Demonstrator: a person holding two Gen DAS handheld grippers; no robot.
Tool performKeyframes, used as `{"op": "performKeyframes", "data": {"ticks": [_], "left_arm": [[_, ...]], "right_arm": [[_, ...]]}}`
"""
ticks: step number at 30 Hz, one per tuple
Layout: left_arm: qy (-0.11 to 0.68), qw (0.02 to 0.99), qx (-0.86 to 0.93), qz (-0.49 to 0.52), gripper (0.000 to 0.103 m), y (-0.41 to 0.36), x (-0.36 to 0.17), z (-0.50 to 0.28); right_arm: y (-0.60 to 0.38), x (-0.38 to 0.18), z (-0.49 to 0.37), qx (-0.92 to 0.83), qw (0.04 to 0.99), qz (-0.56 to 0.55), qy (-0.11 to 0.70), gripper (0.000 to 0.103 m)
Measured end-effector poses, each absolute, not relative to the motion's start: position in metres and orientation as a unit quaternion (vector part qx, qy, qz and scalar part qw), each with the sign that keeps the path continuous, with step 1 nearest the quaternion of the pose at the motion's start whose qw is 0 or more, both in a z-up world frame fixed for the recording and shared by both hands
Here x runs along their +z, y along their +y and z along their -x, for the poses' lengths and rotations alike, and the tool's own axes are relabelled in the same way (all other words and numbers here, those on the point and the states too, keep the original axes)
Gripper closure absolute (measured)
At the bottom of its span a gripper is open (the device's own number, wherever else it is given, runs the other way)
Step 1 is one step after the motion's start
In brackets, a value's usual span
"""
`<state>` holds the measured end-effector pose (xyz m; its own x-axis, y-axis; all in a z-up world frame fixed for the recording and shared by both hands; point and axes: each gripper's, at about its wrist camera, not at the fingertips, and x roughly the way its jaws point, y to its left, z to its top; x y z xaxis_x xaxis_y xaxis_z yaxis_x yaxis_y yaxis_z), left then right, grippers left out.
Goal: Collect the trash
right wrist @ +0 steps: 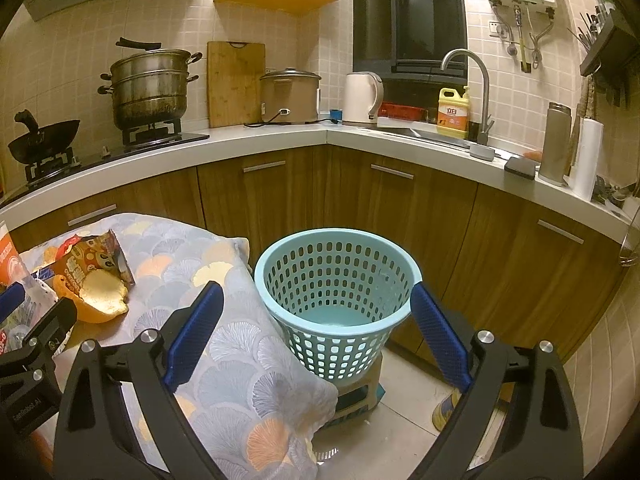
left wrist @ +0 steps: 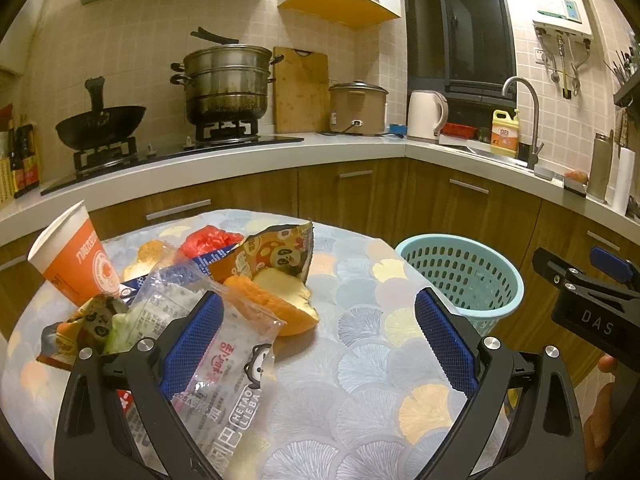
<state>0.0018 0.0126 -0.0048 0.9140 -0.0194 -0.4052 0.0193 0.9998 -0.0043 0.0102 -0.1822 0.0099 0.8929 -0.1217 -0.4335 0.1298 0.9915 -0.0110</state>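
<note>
Perforated round plastic basket (right wrist: 336,280)

One paper cup (left wrist: 70,258) is standing on the table. One light blue basket (right wrist: 338,300) is sitting beside it. One piece of bread (left wrist: 276,300) is lying among at least four wrappers: a clear one (left wrist: 224,364), an orange one (left wrist: 276,250), a red one (left wrist: 210,240) and a small panda-printed one (left wrist: 86,328). Two pots, one wok (left wrist: 100,126), one kettle (left wrist: 426,116), one cutting board (left wrist: 300,90) and one yellow bottle (left wrist: 505,132) are sitting on the counter.
</note>
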Motion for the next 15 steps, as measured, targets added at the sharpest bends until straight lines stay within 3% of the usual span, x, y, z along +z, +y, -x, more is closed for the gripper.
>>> {"op": "performKeyframes", "data": {"ticks": [15], "left_arm": [[0.207, 0.978, -0.01, 0.001, 0.009, 0.0139, -0.0046, -0.0019]], "right_arm": [[-0.1828, 0.0084, -0.0122, -0.061, 0.972, -0.012, 0.227, 0.017]]}}
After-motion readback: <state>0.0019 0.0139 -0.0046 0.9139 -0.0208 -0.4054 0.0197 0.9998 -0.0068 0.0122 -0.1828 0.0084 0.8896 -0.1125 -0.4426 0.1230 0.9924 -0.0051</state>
